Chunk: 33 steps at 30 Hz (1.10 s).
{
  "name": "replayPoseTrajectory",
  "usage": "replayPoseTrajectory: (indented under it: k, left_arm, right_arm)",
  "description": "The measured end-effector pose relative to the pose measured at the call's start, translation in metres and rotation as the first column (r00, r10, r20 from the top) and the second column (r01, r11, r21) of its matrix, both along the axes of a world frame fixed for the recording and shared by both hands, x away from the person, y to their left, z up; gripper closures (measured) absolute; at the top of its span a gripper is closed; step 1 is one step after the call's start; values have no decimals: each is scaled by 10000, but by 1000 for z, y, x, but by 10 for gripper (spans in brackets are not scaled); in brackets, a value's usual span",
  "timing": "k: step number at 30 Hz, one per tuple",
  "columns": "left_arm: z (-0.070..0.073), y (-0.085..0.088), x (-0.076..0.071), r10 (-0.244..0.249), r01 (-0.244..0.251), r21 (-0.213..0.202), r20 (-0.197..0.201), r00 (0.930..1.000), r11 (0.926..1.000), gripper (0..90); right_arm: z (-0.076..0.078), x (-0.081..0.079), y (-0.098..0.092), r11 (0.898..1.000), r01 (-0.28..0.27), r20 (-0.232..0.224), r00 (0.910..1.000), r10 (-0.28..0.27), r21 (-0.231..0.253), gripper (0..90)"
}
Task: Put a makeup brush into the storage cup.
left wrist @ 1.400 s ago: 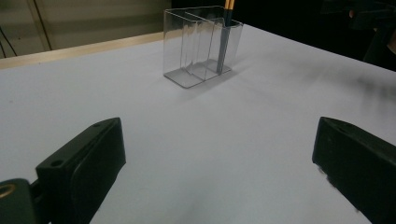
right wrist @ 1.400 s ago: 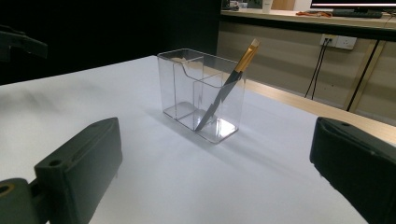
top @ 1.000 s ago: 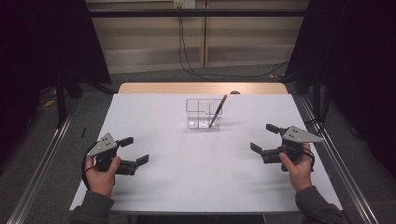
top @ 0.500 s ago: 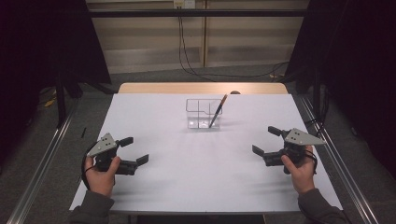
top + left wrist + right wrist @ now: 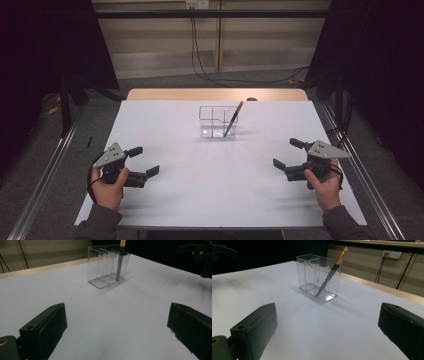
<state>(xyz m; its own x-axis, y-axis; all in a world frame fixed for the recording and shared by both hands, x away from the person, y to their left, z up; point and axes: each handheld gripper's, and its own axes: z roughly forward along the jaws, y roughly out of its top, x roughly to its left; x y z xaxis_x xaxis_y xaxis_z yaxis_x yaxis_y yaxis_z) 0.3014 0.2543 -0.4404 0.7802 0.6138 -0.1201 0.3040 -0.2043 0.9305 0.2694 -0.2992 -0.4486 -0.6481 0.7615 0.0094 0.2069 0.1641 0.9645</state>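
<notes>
A clear plastic holder (image 5: 218, 121) with several compartments stands at the middle back of the white table (image 5: 210, 195). A pen (image 5: 233, 119) with a dark body and a gold top leans in its right compartment. My left gripper (image 5: 144, 161) rests low at the front left, open and empty, a hand around its grip. At the front right my right gripper (image 5: 289, 153) is open too, nothing between its jaws. In the left gripper view the holder (image 5: 108, 266) and pen (image 5: 120, 257) lie far ahead; the right gripper view shows the holder (image 5: 318, 277) and pen (image 5: 332, 271) likewise.
A strip of bare wood (image 5: 215, 94) runs along the table's far edge. Metal rails (image 5: 42, 177) flank the table on the floor, and cables (image 5: 200, 55) hang at the back wall. Dark curtains (image 5: 50, 45) stand on both sides.
The right gripper has drifted slightly toward the near right edge. The left gripper has stayed in place.
</notes>
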Motion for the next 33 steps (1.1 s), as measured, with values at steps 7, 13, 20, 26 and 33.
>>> replayPoseTrajectory:
  k: [7,13,20,26,33]
  left_arm:
    - [0,0,0,-13,13,-7,23,10000,10000,23]
    - [0,-1,1,49,-49,-19,61,10000,10000,23]
    - [0,-2,2,-5,5,28,100,9999,10000,22]
    - [0,-4,3,-51,52,-116,65,10000,9999,22]
    - [0,-6,5,-33,34,-80,80,10000,10000,22]
  right_arm:
    - [-1,-5,-4,10000,-44,-114,9999,43,-43,18]
    - [-3,-9,-8,10000,-20,-222,9998,18,-75,18]
    - [-7,-15,-13,9998,63,-326,9994,-69,-170,18]
    - [-9,-22,-18,9997,131,-456,9989,-142,-228,17]
    - [-9,-28,-23,9994,254,-512,9983,-265,-222,18]
